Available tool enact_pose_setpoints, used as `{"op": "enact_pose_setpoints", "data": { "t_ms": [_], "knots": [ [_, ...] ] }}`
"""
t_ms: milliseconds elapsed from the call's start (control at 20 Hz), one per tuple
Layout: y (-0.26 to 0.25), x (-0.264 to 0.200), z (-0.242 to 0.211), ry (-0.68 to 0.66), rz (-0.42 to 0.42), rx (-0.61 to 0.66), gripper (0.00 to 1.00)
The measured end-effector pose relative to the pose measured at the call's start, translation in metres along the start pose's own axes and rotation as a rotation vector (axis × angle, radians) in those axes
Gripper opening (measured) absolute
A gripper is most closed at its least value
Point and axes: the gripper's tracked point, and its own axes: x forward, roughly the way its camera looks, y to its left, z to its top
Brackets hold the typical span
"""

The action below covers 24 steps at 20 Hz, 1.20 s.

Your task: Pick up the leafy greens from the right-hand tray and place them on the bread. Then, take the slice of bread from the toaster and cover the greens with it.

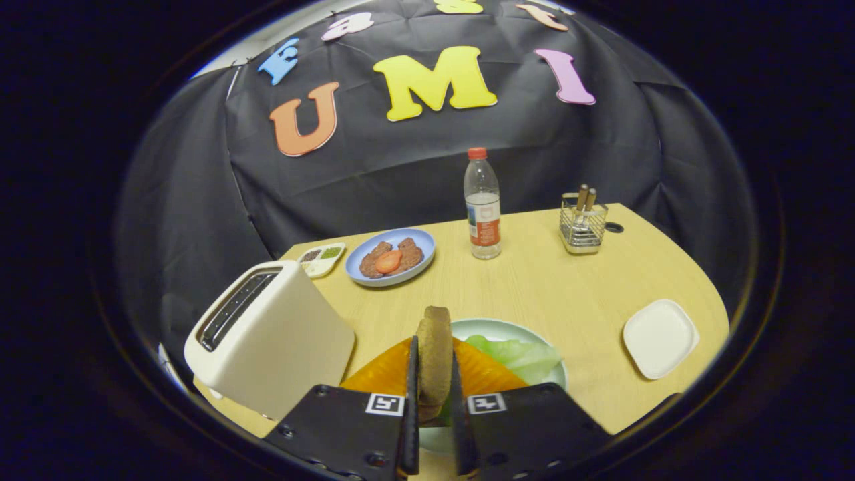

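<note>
I have the gripper (434,401) clenched on the bread slice (435,361), upright above the plate (497,329) at the table's near edge. Greens (521,357) already lie there; covering them remains.

Even light, sharp, fisheye-bent edges.

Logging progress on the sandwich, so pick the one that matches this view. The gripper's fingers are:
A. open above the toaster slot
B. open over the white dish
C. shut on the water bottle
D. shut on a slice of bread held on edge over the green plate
D: the gripper has both fingers pressed on the slice of bread, upright on its edge above the green plate with the lettuce.
</note>
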Motion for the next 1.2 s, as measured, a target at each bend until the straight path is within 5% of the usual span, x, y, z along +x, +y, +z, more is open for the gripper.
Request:
{"op": "enact_pose_setpoints", "data": {
  "t_ms": [100, 300, 650, 900, 1000, 1200],
  "knots": [
    [-0.012, 0.001, -0.004, 0.003, -0.013, -0.004, 0.27],
    [-0.035, 0.005, -0.006, 0.003, -0.055, -0.025, 0.61],
    [-0.054, -0.010, 0.012, -0.045, -0.073, -0.079, 0.78],
    [-0.065, -0.056, 0.053, -0.155, -0.084, -0.158, 0.87],
    [-0.071, -0.080, 0.073, -0.207, -0.101, -0.180, 0.98],
    [-0.079, -0.132, 0.116, -0.293, -0.131, -0.212, 0.97]
  ]
}}
